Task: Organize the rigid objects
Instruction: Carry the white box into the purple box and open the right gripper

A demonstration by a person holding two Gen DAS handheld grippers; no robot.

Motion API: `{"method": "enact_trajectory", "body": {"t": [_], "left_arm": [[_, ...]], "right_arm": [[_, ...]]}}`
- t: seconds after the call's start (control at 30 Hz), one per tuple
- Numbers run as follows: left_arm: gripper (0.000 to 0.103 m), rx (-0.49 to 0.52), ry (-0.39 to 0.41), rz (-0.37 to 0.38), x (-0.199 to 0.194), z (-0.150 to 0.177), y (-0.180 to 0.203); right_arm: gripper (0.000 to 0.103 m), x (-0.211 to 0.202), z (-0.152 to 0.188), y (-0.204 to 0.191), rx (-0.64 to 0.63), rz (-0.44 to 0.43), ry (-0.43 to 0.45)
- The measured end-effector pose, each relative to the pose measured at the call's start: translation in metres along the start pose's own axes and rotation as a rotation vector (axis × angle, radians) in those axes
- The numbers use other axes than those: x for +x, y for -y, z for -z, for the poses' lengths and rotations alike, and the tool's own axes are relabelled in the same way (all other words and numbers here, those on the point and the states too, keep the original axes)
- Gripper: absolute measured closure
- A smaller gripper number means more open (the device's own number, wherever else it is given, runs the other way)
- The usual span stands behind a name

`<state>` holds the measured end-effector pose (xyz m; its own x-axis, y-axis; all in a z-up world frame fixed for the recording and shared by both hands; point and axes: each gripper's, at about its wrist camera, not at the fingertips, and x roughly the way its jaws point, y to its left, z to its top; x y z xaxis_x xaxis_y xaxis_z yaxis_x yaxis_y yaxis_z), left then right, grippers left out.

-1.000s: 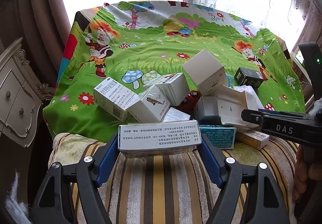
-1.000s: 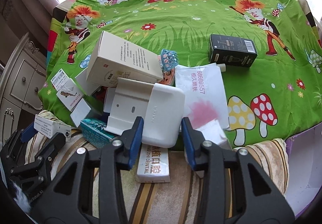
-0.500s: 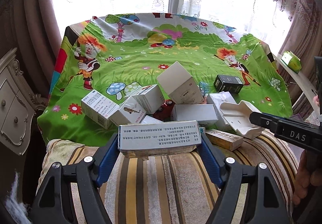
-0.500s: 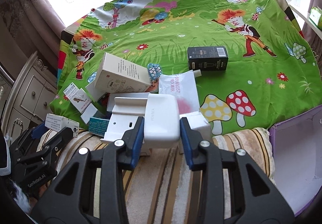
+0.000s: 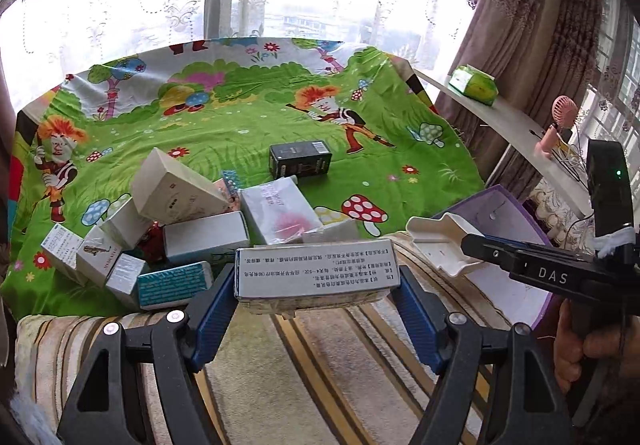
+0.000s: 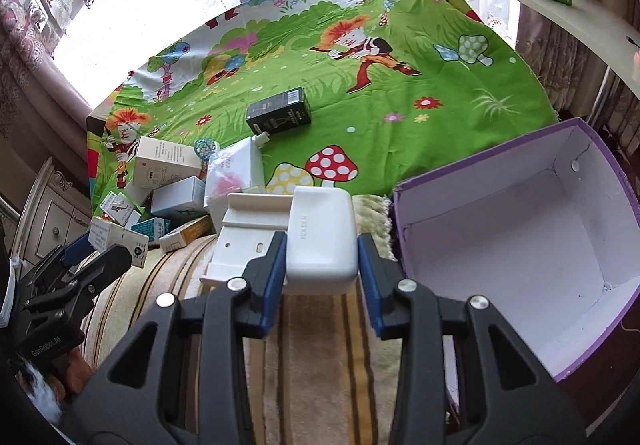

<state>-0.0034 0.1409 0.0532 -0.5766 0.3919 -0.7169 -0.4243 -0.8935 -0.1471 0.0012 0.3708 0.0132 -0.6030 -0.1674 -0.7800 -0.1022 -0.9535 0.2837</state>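
Note:
My left gripper (image 5: 316, 285) is shut on a flat grey-white printed box (image 5: 314, 273) and holds it above the striped cushion. My right gripper (image 6: 322, 263) is shut on a white plastic case (image 6: 320, 237) with an attached bracket (image 6: 248, 233), just left of the open purple box (image 6: 516, 245). The purple box is white inside and holds nothing visible. A pile of several cartons (image 5: 180, 213) lies on the green cartoon cloth, with a black box (image 5: 300, 159) apart behind it. The right gripper also shows in the left wrist view (image 5: 472, 245).
A striped cushion (image 5: 320, 365) runs along the near edge. A white shelf (image 5: 500, 117) at the right carries a green tissue pack (image 5: 474, 85) and a pink fan (image 5: 564, 113). A cream dresser (image 6: 52, 213) stands at the left.
Both grippers have pulled back and swung right with their loads. The right gripper lifted the white case off the pile and now holds it beside the purple box.

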Motion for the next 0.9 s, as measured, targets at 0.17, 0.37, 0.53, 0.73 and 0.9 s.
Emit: {"method": "enact_trajectory", "body": {"t": [0.17,0.37,0.53,0.73,0.9], "left_arm": [[0.026,0.076,-0.022,0.102,0.007,-0.003,0.043],[0.026,0.152,-0.059,0.191,0.017,-0.003,0.087],[0.024,0.208,-0.094,0.294,0.021,-0.001,0.116],[0.015,0.192,-0.088,0.287,0.018,0.0,0.112],[0.015,0.142,-0.059,0.295,0.005,0.001,0.088]], "right_arm": [[0.063,-0.013,0.011,0.045,0.08,0.069,0.008],[0.063,-0.026,0.021,0.085,0.157,0.141,0.022],[0.063,-0.035,0.022,0.108,0.225,0.19,0.032],[0.048,-0.041,0.021,0.115,0.259,0.209,0.05],[0.029,-0.045,0.018,0.108,0.239,0.22,0.07]]}}
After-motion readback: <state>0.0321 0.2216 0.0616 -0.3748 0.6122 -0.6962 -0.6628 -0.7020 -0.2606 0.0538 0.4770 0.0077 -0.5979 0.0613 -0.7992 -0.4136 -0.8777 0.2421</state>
